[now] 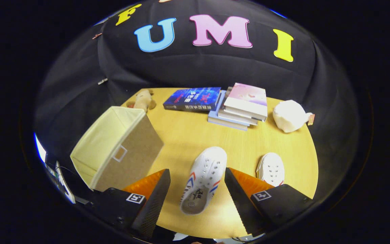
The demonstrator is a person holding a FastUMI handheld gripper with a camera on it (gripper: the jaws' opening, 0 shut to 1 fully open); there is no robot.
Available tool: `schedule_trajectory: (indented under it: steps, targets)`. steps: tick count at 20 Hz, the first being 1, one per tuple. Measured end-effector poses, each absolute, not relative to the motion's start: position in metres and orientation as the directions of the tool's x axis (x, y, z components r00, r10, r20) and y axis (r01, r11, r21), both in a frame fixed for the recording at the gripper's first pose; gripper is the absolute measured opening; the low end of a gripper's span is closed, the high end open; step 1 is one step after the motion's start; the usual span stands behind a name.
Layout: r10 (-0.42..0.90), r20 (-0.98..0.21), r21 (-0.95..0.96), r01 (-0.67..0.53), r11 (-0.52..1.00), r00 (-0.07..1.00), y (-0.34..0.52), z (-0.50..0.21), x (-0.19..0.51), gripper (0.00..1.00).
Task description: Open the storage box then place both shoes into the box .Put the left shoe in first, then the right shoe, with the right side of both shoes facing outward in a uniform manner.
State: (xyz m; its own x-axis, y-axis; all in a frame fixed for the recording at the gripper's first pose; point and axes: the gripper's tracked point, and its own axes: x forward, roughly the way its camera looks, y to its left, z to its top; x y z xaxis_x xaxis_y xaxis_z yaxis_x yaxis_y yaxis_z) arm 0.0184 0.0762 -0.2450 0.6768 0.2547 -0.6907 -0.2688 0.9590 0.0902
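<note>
Claw [197, 189]: fingers spread wide, gripping nothing, hanging above the worktop [188, 135].

White canvas shoe [203, 179]: lies between the two fingers, touching neither; red and blue stripes on its side, opening toward the claw, toe pointing away.

Second white canvas shoe [271, 168]: just beyond the right finger, partly hidden behind it; toe and lace holes visible, standing apart from the first shoe.

Fabric storage box [117, 149]: beige, beyond the left finger at the worktop's left edge; top open, pale lining visible, a small label frame on its near face. Both shoes lie outside it.

Worktop: light wood grain, bare between shoes and the far items.

Stack of books [242, 105]: far side, pale pink cover on top.

Dark blue book [193, 98]: lying flat, just left of the stack and touching it.

Brown plush toy [143, 100]: far left corner, beyond the box.

White plush toy [289, 116]: far right, right of the stack, with a small tag at its side.
</note>
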Motion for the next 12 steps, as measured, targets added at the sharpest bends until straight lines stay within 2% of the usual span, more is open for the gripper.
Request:
schedule_trajectory:
  steps: [8, 12]
  targets:
    - [0.241, -0.794, 0.105, -0.264, 0.959, 0.558, 0.053, -0.341, 0.013, 0.97]
    - [0.265, -0.822, 0.167, -0.231, 0.958, 0.503, 0.054, -0.367, 0.015, 0.90]
